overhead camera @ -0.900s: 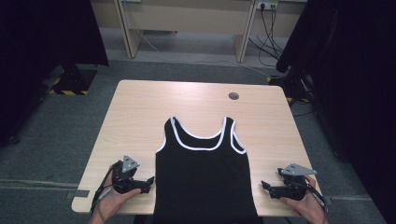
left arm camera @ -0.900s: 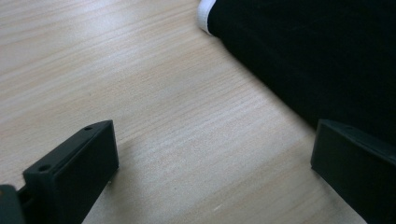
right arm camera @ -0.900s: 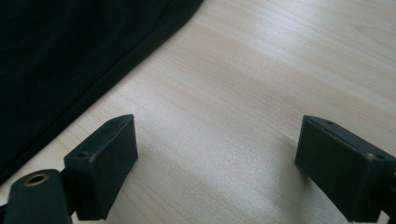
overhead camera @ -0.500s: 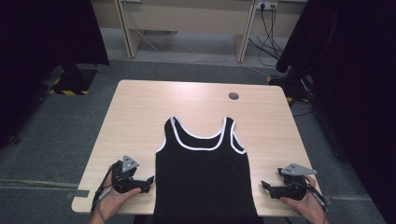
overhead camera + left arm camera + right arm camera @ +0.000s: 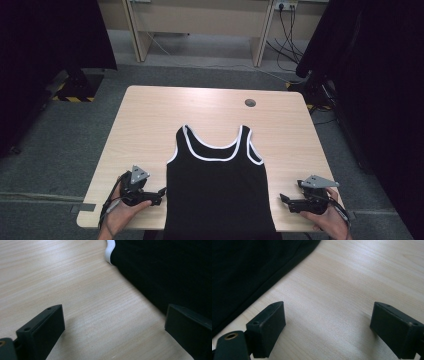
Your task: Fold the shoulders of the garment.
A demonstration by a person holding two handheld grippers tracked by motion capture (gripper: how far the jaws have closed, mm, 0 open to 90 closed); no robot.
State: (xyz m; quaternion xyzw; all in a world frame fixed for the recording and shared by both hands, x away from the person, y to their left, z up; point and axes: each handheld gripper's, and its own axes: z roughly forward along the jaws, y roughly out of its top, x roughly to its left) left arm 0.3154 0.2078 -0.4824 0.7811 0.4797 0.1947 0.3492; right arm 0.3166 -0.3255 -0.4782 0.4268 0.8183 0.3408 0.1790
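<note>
Your table [image 5: 150,125] is the biggest thing here, a pale wood top with a small round cable hole [image 5: 250,103] near its far edge. On it lies the black tank top [image 5: 217,192], spread flat at the middle of the near half, straps pointing away from you and its hem reaching the near edge (the white trim runs round the neck and armholes). Your left gripper [image 5: 159,192] sits low at the near left, just beside the top's left side; in the left gripper view its jaws stand wide apart with bare wood between them, one jaw right at the cloth's edge. Your right gripper [image 5: 283,198] rests at the near right, close to the top's right side, jaws likewise spread wide over bare wood, gripping nothing.
</note>
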